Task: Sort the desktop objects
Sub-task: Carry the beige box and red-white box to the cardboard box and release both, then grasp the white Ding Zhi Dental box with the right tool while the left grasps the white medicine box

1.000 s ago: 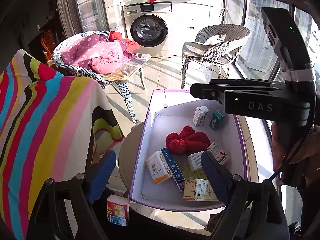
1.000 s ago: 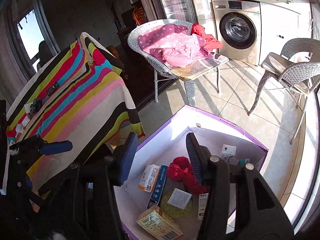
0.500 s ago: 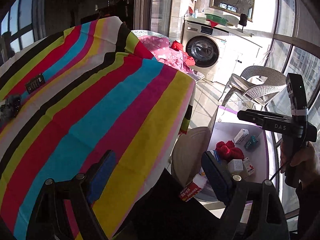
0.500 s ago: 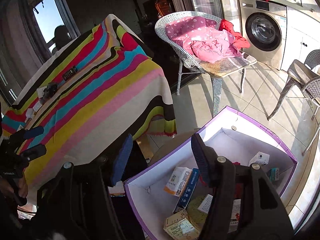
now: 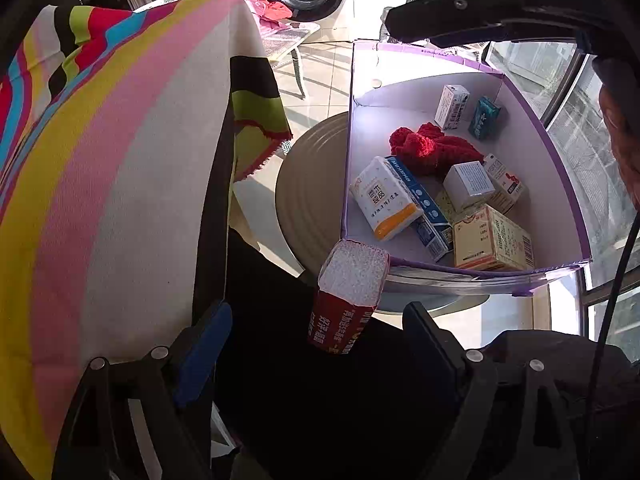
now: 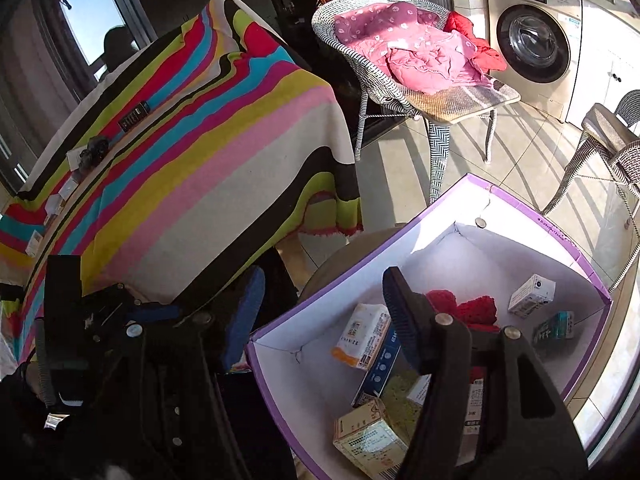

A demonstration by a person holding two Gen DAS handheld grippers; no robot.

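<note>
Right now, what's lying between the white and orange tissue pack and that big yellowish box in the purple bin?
A dark blue carton lies between the tissue pack and the yellowish box, touching the pack's side. The left wrist view shows this best.

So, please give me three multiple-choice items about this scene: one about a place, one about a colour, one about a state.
1. Where does the red tissue pack with the white top stand?
A. inside the box
B. outside the box, by its near corner
C. on the wicker chair

2. What colour is the rim of the open white cardboard box?
A. purple
B. green
C. orange

3. In what state are the left tongs?
A. shut on a carton
B. open, holding nothing
C. shut on the red knitted piece

Answers:
1 B: it stands just outside the near corner of the box.
2 A: the edge of the wall is purple.
3 B: the fingers stand wide apart, pressing on nothing.
</note>
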